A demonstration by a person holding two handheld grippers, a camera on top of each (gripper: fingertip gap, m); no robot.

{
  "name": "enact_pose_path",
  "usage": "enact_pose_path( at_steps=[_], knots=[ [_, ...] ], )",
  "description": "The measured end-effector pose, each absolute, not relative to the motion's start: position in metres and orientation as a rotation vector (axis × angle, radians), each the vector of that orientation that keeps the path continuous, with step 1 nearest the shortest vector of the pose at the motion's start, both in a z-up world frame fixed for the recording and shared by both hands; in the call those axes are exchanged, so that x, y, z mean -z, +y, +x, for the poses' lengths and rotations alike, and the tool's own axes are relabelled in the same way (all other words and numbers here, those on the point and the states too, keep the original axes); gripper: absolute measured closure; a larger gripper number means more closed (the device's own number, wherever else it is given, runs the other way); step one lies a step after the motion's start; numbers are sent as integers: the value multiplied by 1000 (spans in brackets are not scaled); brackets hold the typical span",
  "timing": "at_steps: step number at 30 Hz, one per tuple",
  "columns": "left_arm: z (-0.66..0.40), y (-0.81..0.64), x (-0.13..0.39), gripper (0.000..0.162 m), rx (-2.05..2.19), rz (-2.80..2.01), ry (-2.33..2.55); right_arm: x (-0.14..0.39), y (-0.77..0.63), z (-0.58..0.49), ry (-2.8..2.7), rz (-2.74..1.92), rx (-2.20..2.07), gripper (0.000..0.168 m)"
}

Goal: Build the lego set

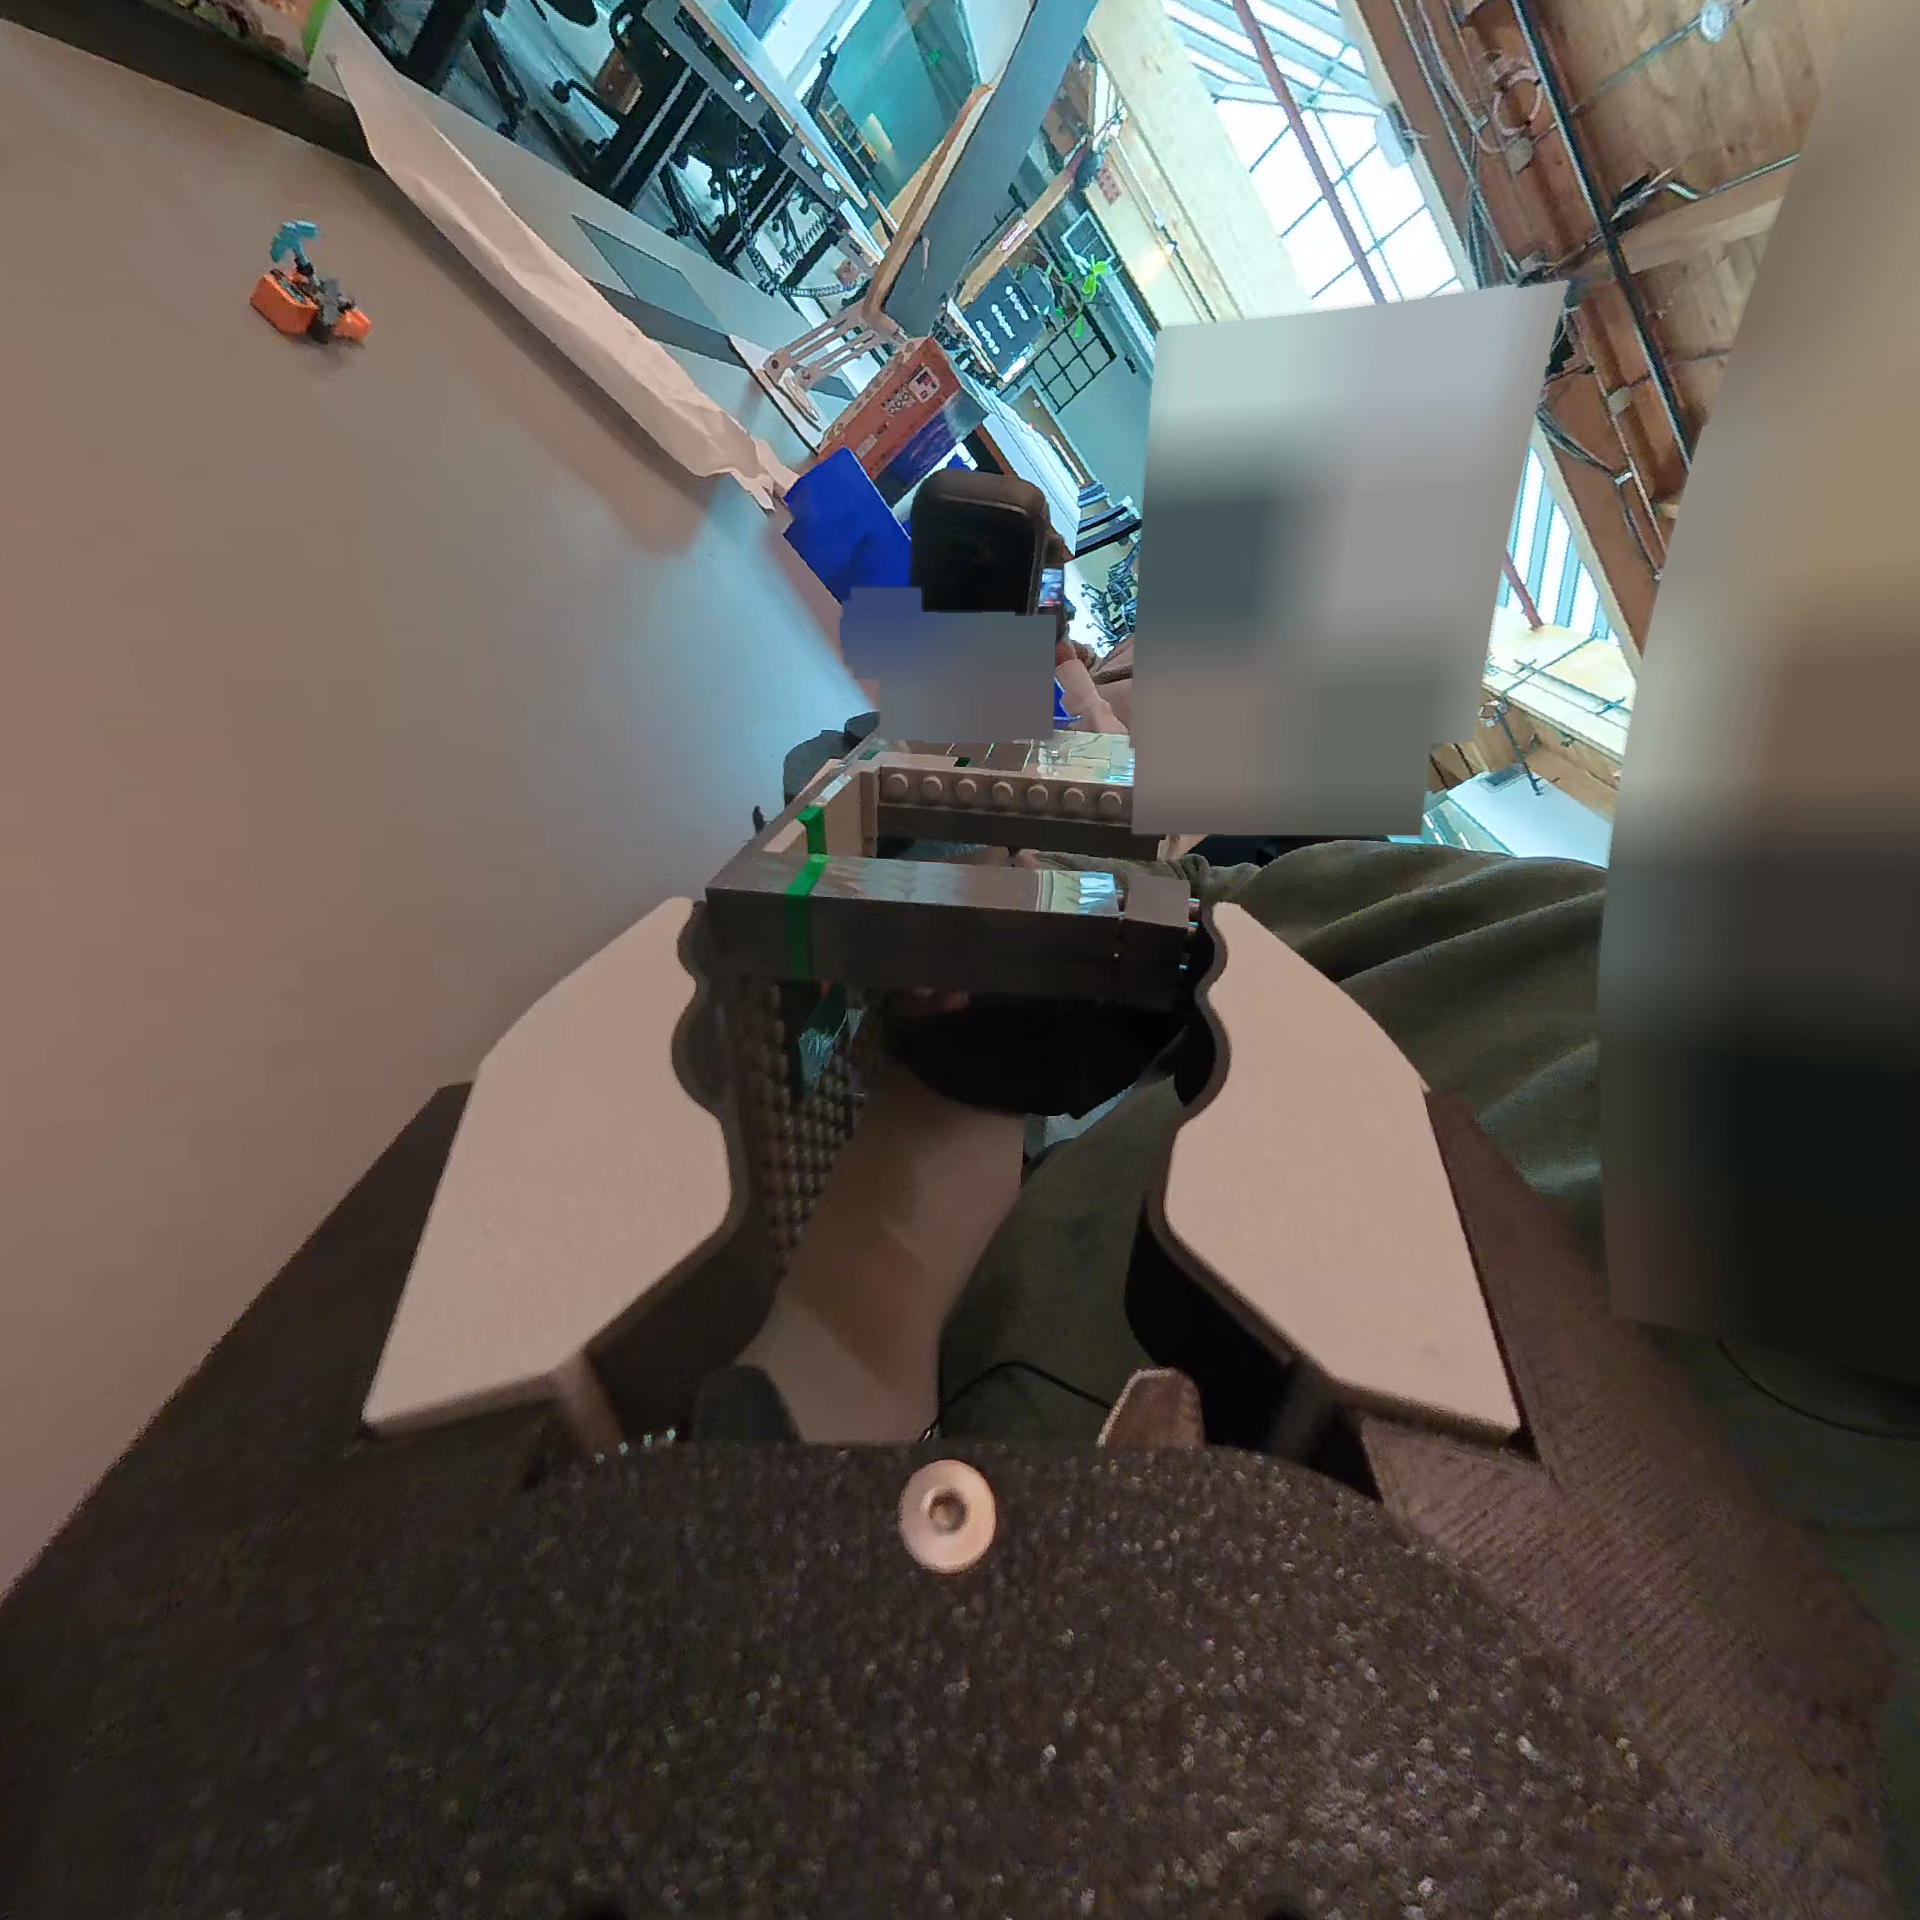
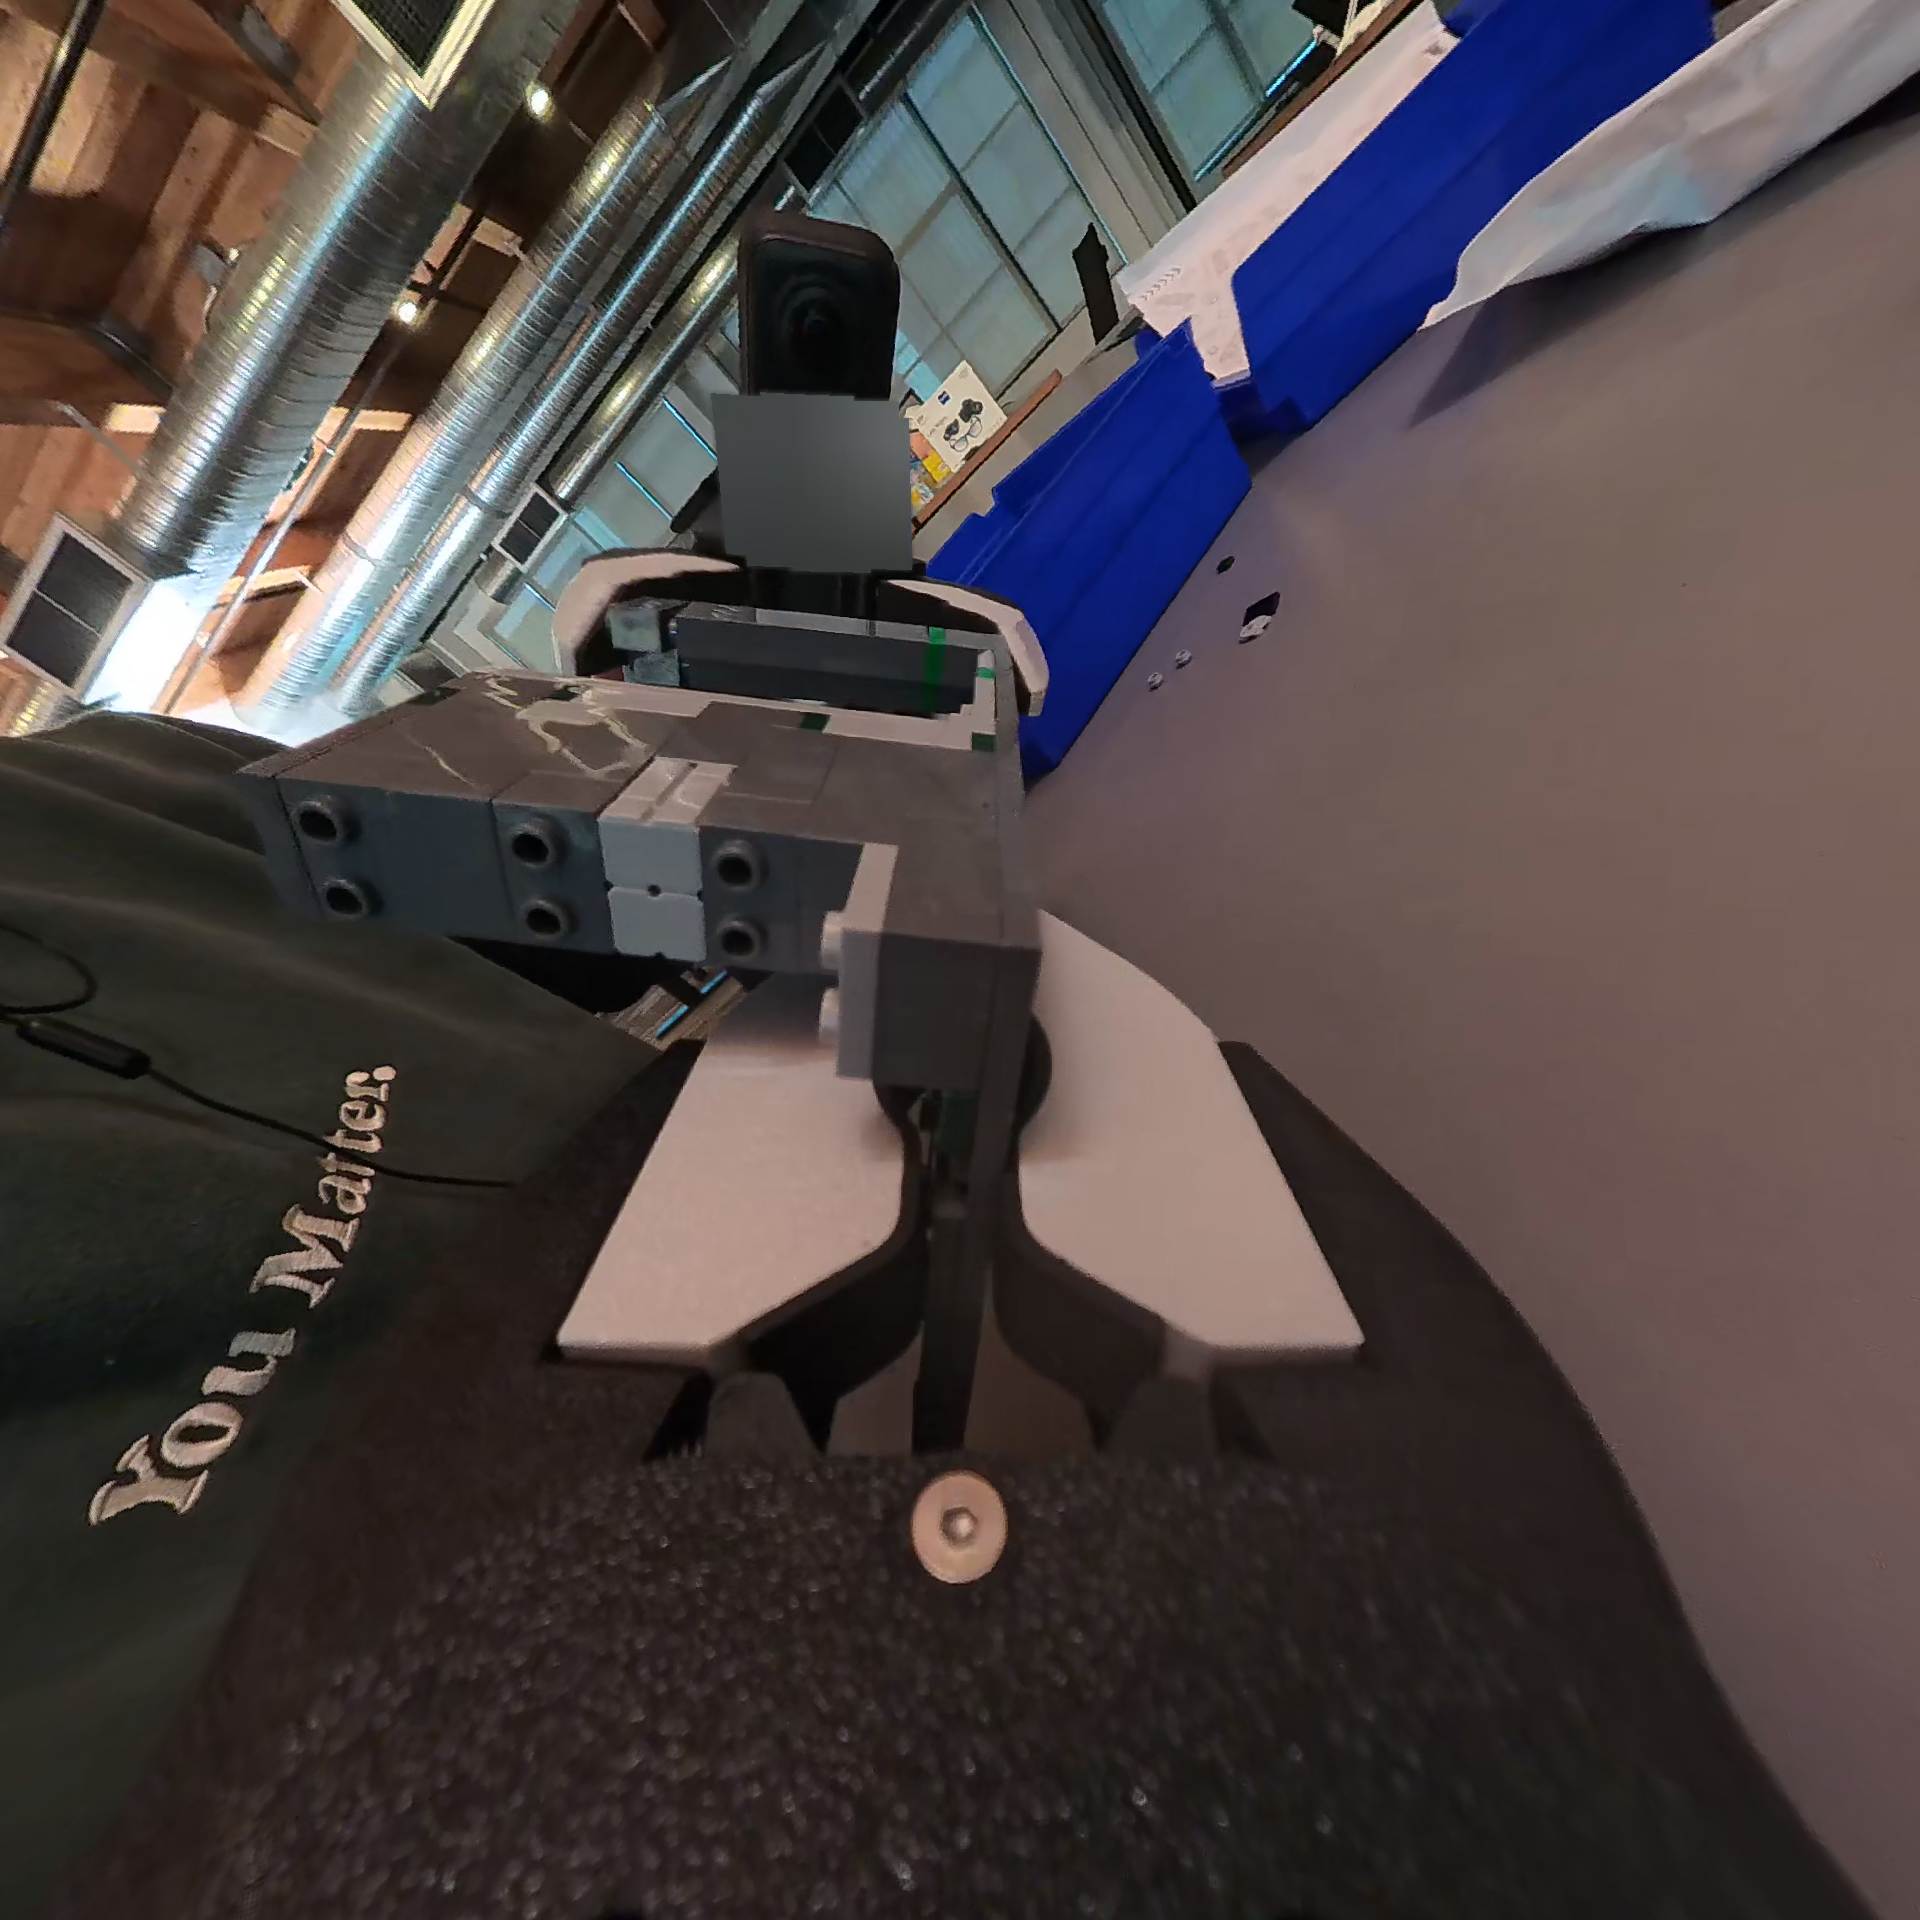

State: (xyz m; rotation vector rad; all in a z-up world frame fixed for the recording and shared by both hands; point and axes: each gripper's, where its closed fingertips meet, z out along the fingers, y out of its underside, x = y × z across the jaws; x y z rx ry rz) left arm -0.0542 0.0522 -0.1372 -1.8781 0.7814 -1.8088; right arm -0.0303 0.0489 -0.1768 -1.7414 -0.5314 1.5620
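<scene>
A grey lego build (image 1: 935, 914), a hollow frame with a thin green stripe, is held up off the table between both grippers. My left gripper (image 1: 951, 935) is shut on one end wall of it, a finger on each side. In the right wrist view the same build (image 2: 582, 758) shows smooth dark tiles on top and pin holes on its side. My right gripper (image 2: 951, 1060) is shut on a thin dark wall at the near end. The left gripper (image 2: 805, 634) shows at the far end, its white fingers (image 2: 592, 592) around the build.
The grey table (image 1: 312, 727) carries a small orange lego model (image 1: 310, 301) at its far left. Blue bins (image 2: 1122, 520) and white paper (image 2: 1662, 177) lie along the far edge. A person's green sweatshirt (image 2: 208, 1039) is close behind the build.
</scene>
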Motion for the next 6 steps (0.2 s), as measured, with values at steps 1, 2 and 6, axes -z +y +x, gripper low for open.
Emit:
enact_pose_path(
  at_steps=[1,2,6],
  knots=[
    [-54,52,137,76,1802,-1872,783,177,49,-31,-534,-1739,-1555,159],
    [-54,52,137,76,1797,-1868,782,177,48,-31,-536,-1736,-1550,159],
    [-55,50,137,76,1772,-1852,792,176,48,-32,-554,-1728,-1523,160]
  ],
)
